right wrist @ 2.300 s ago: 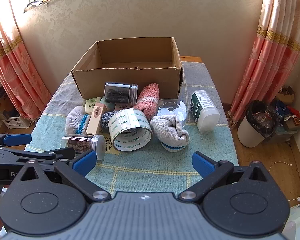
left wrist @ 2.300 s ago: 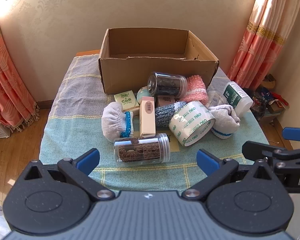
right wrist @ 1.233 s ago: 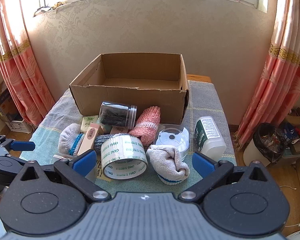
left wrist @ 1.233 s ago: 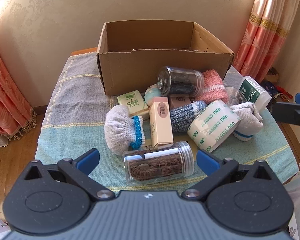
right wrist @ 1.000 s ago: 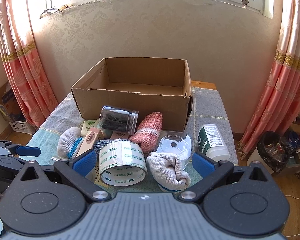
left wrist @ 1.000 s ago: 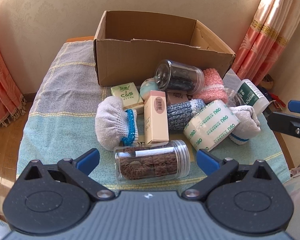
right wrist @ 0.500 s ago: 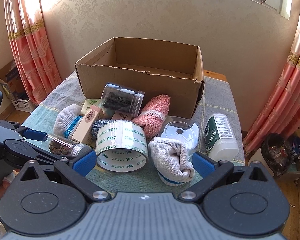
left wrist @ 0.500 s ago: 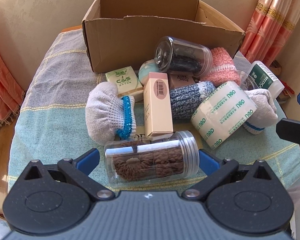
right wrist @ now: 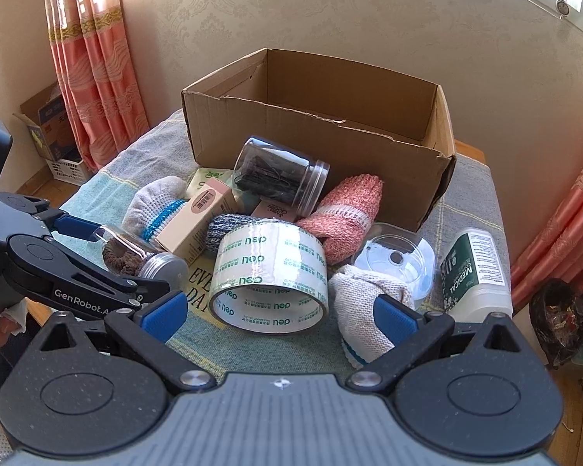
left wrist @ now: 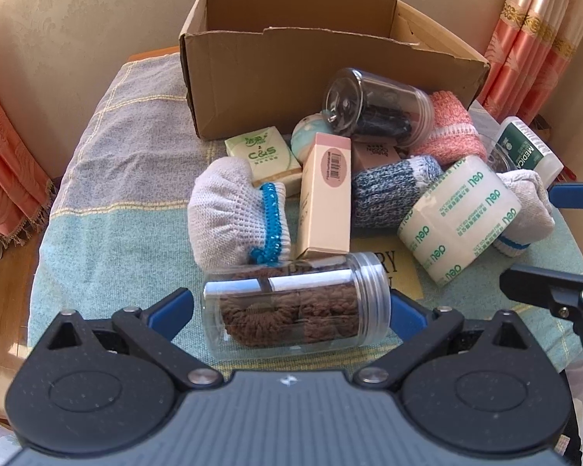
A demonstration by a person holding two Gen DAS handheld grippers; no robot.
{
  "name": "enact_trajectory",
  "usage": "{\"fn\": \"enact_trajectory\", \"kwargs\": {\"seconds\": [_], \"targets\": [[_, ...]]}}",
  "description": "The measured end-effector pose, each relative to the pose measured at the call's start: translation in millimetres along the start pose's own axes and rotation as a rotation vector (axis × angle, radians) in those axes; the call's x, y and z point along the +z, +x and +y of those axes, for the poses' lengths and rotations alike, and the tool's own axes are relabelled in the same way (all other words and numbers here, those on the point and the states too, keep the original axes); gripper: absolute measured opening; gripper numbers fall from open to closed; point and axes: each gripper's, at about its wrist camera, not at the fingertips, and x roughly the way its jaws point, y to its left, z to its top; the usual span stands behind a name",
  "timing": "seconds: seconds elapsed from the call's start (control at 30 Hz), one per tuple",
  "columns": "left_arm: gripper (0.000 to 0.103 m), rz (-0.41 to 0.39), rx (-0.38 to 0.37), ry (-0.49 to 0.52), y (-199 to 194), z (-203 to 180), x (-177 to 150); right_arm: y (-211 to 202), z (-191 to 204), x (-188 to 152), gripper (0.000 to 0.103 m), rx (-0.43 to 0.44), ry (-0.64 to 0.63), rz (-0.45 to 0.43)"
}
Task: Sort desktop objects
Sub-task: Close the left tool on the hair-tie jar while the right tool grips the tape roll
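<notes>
Sorting status: at the outset, by the look of it. Cardboard box (right wrist: 322, 124), open-topped, at the far end of the cloth-covered surface (left wrist: 128, 178); what shows of its interior holds nothing, though the floor near the front wall is hidden. Unsorted items, all heaped in front of the box: clear jar of brown knitted pieces (left wrist: 295, 306), on its side, nearest the front edge; white glove with blue cuff (left wrist: 233, 213); pink carton with barcode (left wrist: 324, 198); C&S tissue pack (left wrist: 264, 153); pale green ball (left wrist: 307, 138); clear jar of dark clips (right wrist: 280, 176), lying on top of the heap; grey-blue knit roll (left wrist: 388, 190); pink knit roll (right wrist: 342, 213); wide tape roll (right wrist: 268, 283); beige sock with blue stripe (right wrist: 369, 310); clear round lidded tub (right wrist: 396, 264); white bottle marked MEDICAL (right wrist: 474, 272), at the right edge. Left hand-held gripper (left wrist: 291, 308): jaws spread, one blue pad at each end of the brown-filled jar, which lies between them on the cloth; whether the pads touch it cannot be told, and no grip is made yet. Right hand-held gripper (right wrist: 280, 312): jaws spread, empty, held above the tape roll and sock. Judgement: first pick is being set up; every listed item remains to be moved.
</notes>
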Motion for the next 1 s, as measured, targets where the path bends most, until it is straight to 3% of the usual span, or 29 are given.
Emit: {"fn": "enact_trajectory", "kwargs": {"seconds": [0.3, 0.5, 1.0], "targets": [[0.102, 0.008, -0.002, 0.011, 6, -1, -1, 15, 11, 2, 0.103, 0.018, -0.036, 0.026], [0.093, 0.003, -0.024, 0.028, 4, 3, -1, 25, 13, 4, 0.103, 0.039, -0.040, 0.032], [0.093, 0.029, -0.037, 0.033, 5, 13, 2, 53, 5, 3, 0.103, 0.038, -0.028, 0.057]]}}
